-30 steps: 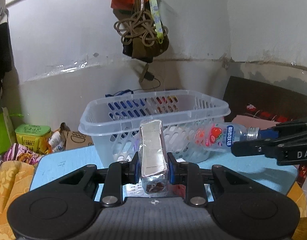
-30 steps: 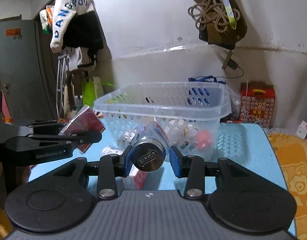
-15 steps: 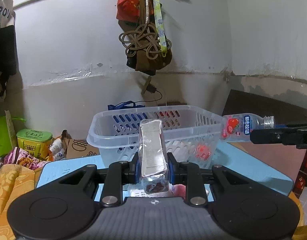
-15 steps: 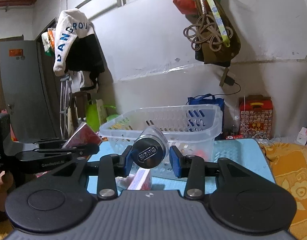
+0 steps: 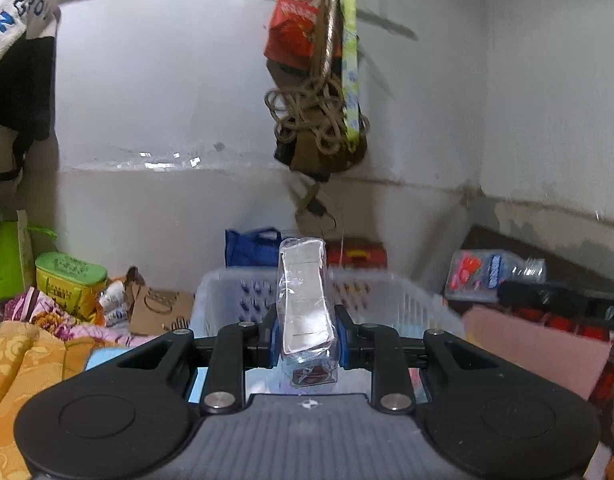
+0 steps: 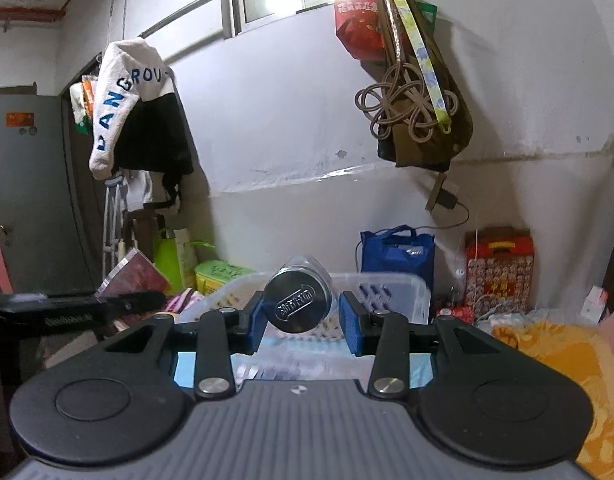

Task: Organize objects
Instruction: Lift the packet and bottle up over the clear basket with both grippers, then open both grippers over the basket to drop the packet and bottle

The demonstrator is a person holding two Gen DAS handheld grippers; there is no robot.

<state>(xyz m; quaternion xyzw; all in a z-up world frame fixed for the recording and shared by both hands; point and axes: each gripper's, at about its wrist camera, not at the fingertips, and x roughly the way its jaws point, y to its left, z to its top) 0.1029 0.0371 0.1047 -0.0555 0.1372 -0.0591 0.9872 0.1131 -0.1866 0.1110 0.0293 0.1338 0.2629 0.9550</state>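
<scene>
The left gripper (image 5: 306, 332) has its jaws clamped on a plastic-wrapped packet (image 5: 306, 312), which stands nearly upright between the blue pads, its dark lower end poking out beneath them. Straight ahead at twelve o'clock, past the packet, sits the white slotted basket (image 5: 391, 300) on a blue table (image 5: 101, 356). Out at three o'clock from the left camera the clear bottle (image 5: 493, 274) with a strawberry label lies sideways in the air, blurred, with the black fingers of the other tool reaching in below it.

From the right wrist camera, the right gripper (image 6: 303, 322) holds that same bottle (image 6: 299, 300) — its round base faces the lens, pressed against the left pad (image 6: 254, 326), though a sliver of gap shows toward the right pad, so the grip looks light but closed on it. The basket (image 6: 403, 292) lies just beyond at twelve o'clock. At nine o'clock the left tool's black arm carries the packet (image 6: 133, 276), seen here as a dark red slab — tilted, above the clutter by the wall.
</scene>
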